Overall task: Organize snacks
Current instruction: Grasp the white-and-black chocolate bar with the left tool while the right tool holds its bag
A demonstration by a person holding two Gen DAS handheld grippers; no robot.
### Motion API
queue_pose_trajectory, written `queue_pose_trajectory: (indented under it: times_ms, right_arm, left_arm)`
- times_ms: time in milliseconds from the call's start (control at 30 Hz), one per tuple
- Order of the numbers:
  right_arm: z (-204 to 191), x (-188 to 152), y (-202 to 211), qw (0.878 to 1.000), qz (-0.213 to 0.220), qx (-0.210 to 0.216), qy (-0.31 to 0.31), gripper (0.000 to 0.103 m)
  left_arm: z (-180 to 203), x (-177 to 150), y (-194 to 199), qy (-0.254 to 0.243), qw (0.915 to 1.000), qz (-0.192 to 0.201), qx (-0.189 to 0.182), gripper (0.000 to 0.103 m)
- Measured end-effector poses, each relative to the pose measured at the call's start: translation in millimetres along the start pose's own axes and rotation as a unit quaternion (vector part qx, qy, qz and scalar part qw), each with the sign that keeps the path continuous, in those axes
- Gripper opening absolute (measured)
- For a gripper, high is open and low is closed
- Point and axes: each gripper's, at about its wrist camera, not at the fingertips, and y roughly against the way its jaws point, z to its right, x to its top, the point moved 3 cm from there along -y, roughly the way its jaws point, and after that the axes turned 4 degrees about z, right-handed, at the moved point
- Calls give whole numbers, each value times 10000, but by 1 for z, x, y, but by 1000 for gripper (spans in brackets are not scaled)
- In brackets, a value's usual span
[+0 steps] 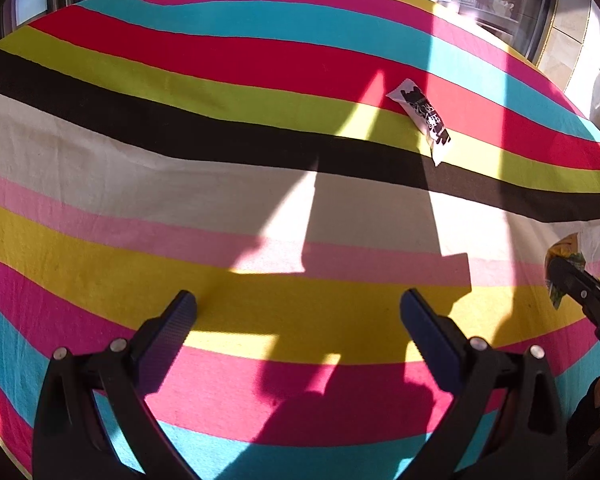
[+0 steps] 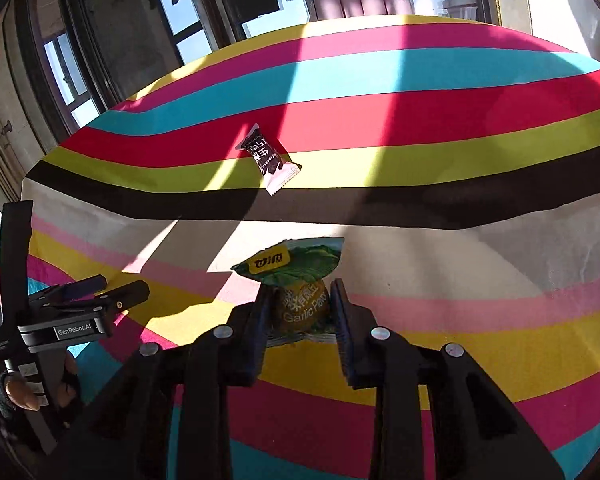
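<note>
My right gripper (image 2: 300, 292) is shut on a green and yellow garlic-potato snack packet (image 2: 296, 276), held just above the striped cloth (image 2: 420, 140); the packet's crimped top sticks out past the pads. In the left wrist view that gripper (image 1: 556, 268) with the packet (image 1: 566, 246) shows at the right edge. A white and dark brown snack bar (image 2: 270, 160) lies on the yellow-green and red stripes farther back, also the snack bar (image 1: 424, 118) in the left wrist view. My left gripper (image 1: 298, 308) hovers open over the yellow stripe, nothing between its fingers, seen too at the left gripper (image 2: 100, 286).
The striped cloth (image 1: 180, 140) covers the whole table, with hard sun patches and shadows across it. Windows and dark frames (image 2: 172, 40) stand beyond the far edge. A hand (image 2: 24, 396) holds the left gripper's handle at lower left.
</note>
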Motion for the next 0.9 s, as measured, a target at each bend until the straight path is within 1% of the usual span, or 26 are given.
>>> queue_pose_trajectory:
  times_ms: [33,100,167,233,300,367,433,567,667,733,900]
  right_arm:
    - [3,-2,-1,10000,-37,0,-72,30]
    - [4,0,4,9999,91,16,-109,29]
    - [6,1,3,9998,89,37,-175,29]
    - [14,0,0,9992,18,84,-394,29]
    - [21,-1,-3,9982,-52,64,-589,29]
    - [22,-2,-5,9980,-120,66,-620,29]
    - [24,-3,-7,9974,-132,64,-701,29]
    - [29,-3,-6,9963,-89,43,-851,29]
    - [29,-4,-4,9962,-73,66,-865,29]
    - [28,-4,-3,9962,-49,76,-872,29]
    - [28,-4,-3,9959,-17,97,-903,29]
  left_arm:
    - [1,1,0,6,10000,-25,10,102]
    - [6,5,-4,-30,9999,-99,-37,102]
    - [15,11,-7,-38,9999,-137,-78,102]
    - [28,23,-12,66,9998,-98,-145,102]
    - [44,39,-22,171,9994,-149,-273,102]
    - [62,60,-37,303,9987,-199,-364,102]
    - [78,79,-52,435,9982,-205,-362,102]
    - [95,107,-77,951,9946,-243,-339,102]
    - [101,118,-87,1052,9942,-158,-143,102]
    - [103,122,-91,995,9949,-95,98,102]
    - [102,132,-102,725,9959,30,535,102]
